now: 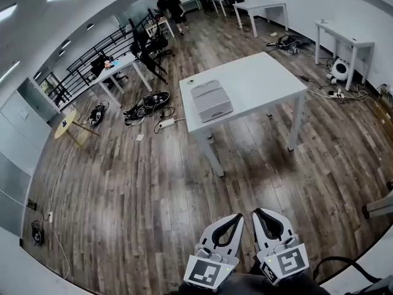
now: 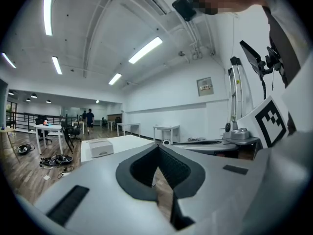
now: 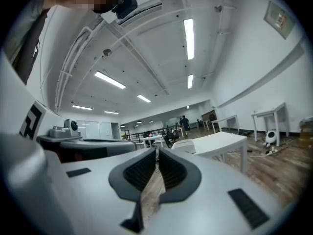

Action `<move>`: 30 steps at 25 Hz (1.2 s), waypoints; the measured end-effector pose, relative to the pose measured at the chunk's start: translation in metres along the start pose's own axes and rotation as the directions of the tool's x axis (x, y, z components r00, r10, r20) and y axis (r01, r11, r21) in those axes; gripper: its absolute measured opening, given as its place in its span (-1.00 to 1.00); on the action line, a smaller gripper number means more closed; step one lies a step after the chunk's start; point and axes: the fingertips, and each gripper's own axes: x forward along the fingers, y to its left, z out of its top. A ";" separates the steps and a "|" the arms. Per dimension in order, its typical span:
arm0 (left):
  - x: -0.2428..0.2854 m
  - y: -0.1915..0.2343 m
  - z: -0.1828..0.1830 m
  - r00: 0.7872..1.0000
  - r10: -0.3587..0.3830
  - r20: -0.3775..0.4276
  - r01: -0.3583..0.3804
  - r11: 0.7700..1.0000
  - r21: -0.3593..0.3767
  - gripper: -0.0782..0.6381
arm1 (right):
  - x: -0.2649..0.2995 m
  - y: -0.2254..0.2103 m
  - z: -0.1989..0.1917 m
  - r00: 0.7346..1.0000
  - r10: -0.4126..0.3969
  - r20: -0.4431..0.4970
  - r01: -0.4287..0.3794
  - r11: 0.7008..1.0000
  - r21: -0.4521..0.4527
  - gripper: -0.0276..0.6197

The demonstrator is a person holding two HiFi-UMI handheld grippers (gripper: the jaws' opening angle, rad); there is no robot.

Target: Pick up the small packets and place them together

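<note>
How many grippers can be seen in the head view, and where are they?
2. The left gripper is at the bottom edge, just left of the right gripper; both point toward the white table. None seems hidden.

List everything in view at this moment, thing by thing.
table: one, white, mid-room ahead of the person
case: one, grey, on that table's left part
wall tables: at least two, white, far end and right wall
desk: one, white, left, by the black railing
round table: one, yellowish, far left
cables and gear: several heaps, black, on the wooden floor left of the table
people: two, dark clothes, far end
small packets: none can be made out
left gripper: one, grey with black pads, jaws together, empty
right gripper: one, grey with black pads, jaws together, empty
</note>
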 end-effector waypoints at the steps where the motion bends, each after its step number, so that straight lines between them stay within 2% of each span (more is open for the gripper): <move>1: 0.001 0.000 -0.004 1.000 0.007 -0.010 -0.007 1.000 -0.007 -0.79 | 0.001 -0.001 -0.004 1.000 0.005 -0.008 -0.005 1.000 0.005 -0.90; 10: 0.017 0.044 -0.025 0.997 0.062 -0.041 -0.064 0.997 -0.050 -0.79 | 0.037 -0.006 -0.024 0.998 0.046 -0.045 -0.045 0.999 0.024 -0.90; 15: 0.045 0.082 -0.019 0.999 0.044 -0.026 -0.045 0.997 -0.056 -0.79 | 0.080 -0.019 -0.023 0.997 0.029 -0.071 -0.028 1.000 0.015 -0.90; 23: 0.086 0.159 -0.017 1.000 0.023 -0.001 -0.023 0.994 -0.103 -0.79 | 0.162 -0.035 -0.019 0.995 -0.016 -0.100 0.015 1.000 -0.005 -0.90; 30: 0.104 0.220 -0.012 1.000 0.005 0.028 -0.002 0.993 -0.117 -0.79 | 0.225 -0.029 -0.013 0.993 -0.035 -0.113 0.030 0.999 -0.043 -0.90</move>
